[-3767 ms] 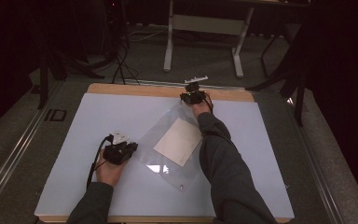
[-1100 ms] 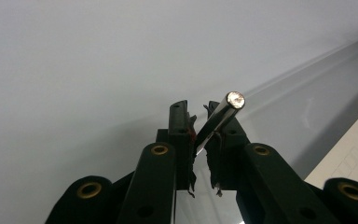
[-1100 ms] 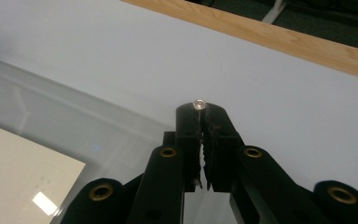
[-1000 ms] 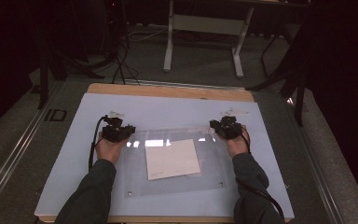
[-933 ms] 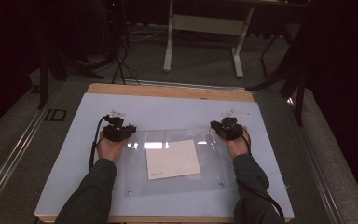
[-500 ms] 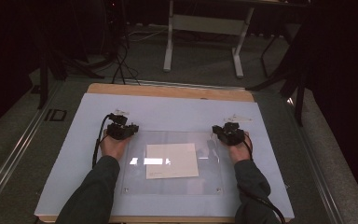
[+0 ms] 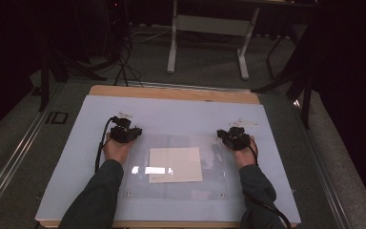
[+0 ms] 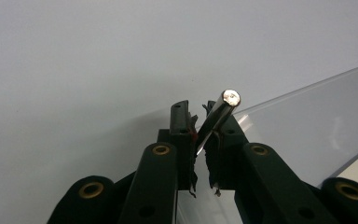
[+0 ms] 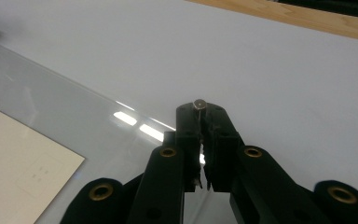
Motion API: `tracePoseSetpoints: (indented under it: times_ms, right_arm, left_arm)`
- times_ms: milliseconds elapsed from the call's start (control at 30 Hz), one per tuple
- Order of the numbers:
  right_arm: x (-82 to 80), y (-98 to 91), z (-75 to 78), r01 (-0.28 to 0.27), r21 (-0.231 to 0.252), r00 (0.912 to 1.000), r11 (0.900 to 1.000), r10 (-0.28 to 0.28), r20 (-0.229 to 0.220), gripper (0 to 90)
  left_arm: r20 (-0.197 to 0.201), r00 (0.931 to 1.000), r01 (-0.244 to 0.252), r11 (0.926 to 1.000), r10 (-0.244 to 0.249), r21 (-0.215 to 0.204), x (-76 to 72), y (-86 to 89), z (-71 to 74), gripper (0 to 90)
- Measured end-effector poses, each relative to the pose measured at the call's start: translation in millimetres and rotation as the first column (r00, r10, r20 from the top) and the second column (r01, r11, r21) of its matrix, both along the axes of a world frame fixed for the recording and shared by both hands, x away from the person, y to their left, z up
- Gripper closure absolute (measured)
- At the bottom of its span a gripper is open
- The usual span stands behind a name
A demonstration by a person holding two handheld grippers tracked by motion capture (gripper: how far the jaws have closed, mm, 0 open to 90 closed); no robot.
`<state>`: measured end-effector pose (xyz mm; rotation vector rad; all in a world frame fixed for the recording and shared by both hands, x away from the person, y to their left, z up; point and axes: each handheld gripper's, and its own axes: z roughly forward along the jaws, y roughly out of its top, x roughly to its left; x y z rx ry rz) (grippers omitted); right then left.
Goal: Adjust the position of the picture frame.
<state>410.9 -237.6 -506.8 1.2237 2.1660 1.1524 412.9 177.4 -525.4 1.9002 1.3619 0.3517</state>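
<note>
While both grippers, left and right, clench the clear sheet's far corner studs, we risk uneven lowering sliding the paper.

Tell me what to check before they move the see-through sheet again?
1. Left gripper shut on the clear sheet's corner stud: ok.
2. Right gripper shut on its corner stud: ok.
3. White paper under the sheet, square to it: ok.
4. Sheet lying fully flat on the white mat: cannot tell.
5. Near corner studs free of hands: ok.
</note>
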Motion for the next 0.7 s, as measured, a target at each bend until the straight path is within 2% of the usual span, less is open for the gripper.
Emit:
tracePoseSetpoints:
  times_ms: [500,700]
  right_arm:
    - [1.5,-0.2,-1.8,0.006,0.008,0.9999,1.0000,-0.006,0.012,85.4]
    - [0.6,-0.4,-2.1,0.009,0.011,0.9998,0.9999,-0.010,0.015,85.3]
  left_arm:
    - [0.009,1.0000,0.002,0.9997,-0.002,0.024,-3.9,-1.8,0.3,82.0]
    - [0.012,0.9999,0.008,0.9999,-0.008,0.006,-4.3,0.0,-0.8,81.5]
